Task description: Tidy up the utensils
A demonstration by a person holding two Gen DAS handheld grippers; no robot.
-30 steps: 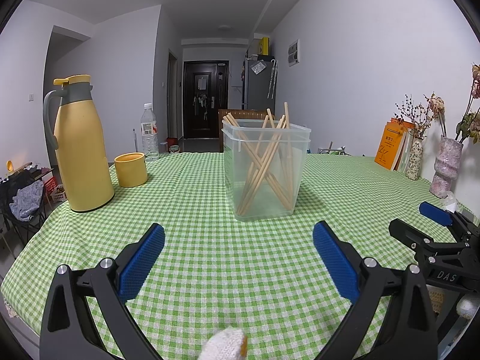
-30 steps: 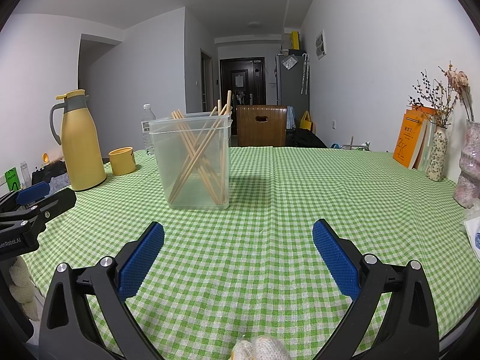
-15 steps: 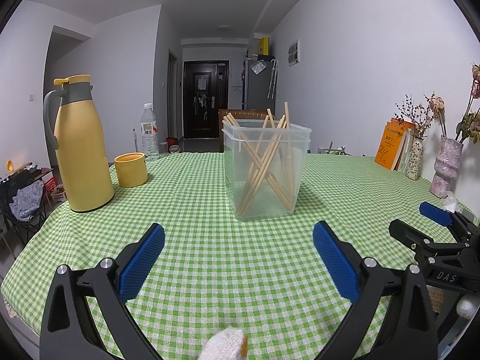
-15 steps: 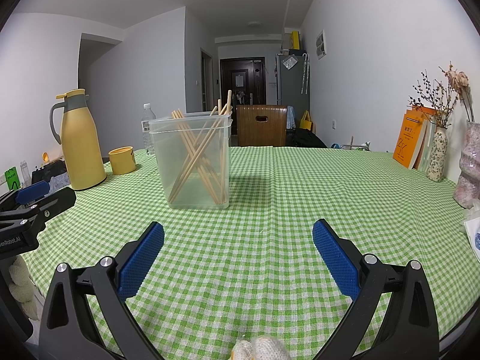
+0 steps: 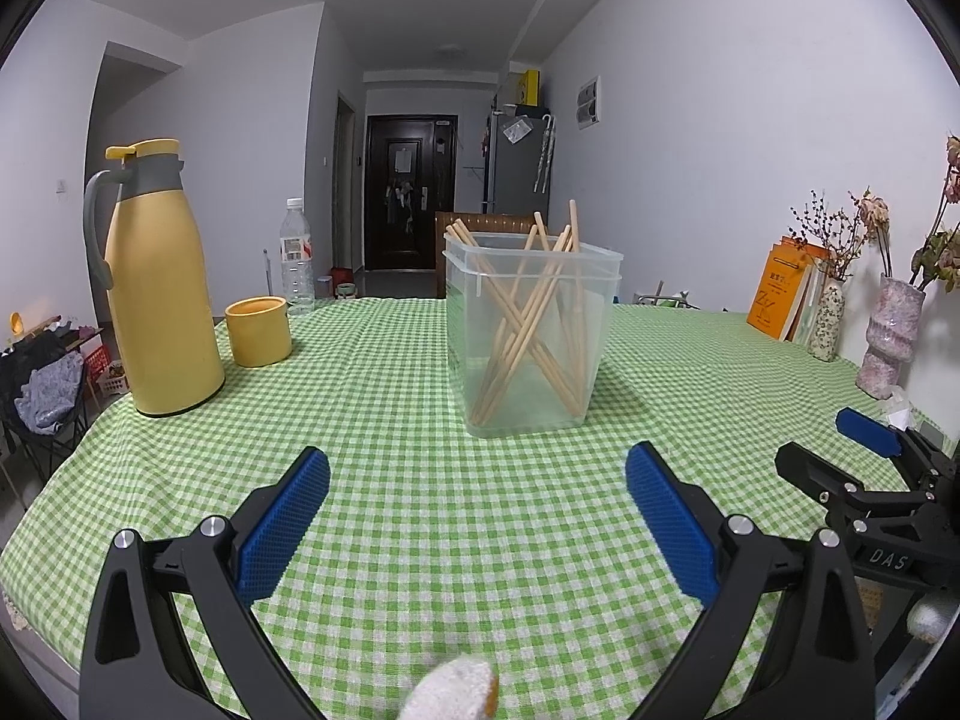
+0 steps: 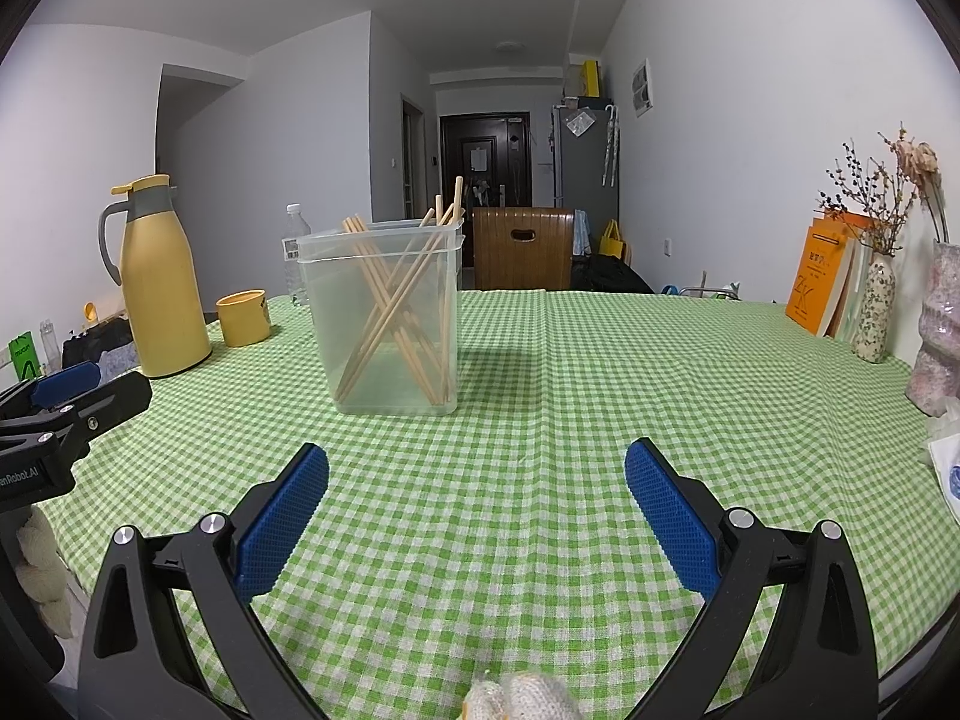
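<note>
Standing near the middle of both frames, a clear plastic container (image 5: 528,336) holds a loose bundle of wooden chopsticks (image 5: 528,324); they lean crosswise against one another, their tips poking above the rim; the container rests upright on the green checked surface (image 5: 420,480).

In the lower part of the left wrist view the left gripper (image 5: 477,498) has its jaws spread wide, blue pads (image 5: 282,525) facing each other over bare cloth, gripping nothing; the container lies beyond them, slightly right of centre and apart from both fingers.

In the lower part of the right wrist view the right gripper (image 6: 477,498) likewise has its jaws wide and holds nothing; the container (image 6: 384,324) sits left of centre, beyond the left finger and clear of it.

At the left of the left wrist view a yellow thermos jug (image 5: 159,282) with a grey handle stands upright; just right of it sits a small yellow cup (image 5: 259,331); behind the cup a clear water bottle (image 5: 296,255) rises at the far edge.

At the right edge stand an orange book (image 5: 780,291) leaning on the wall, a speckled vase (image 5: 831,321) and a pink vase (image 5: 891,336), both with dried flowers.

A wooden chair back (image 6: 521,247) shows beyond the far edge in the right wrist view.
</note>
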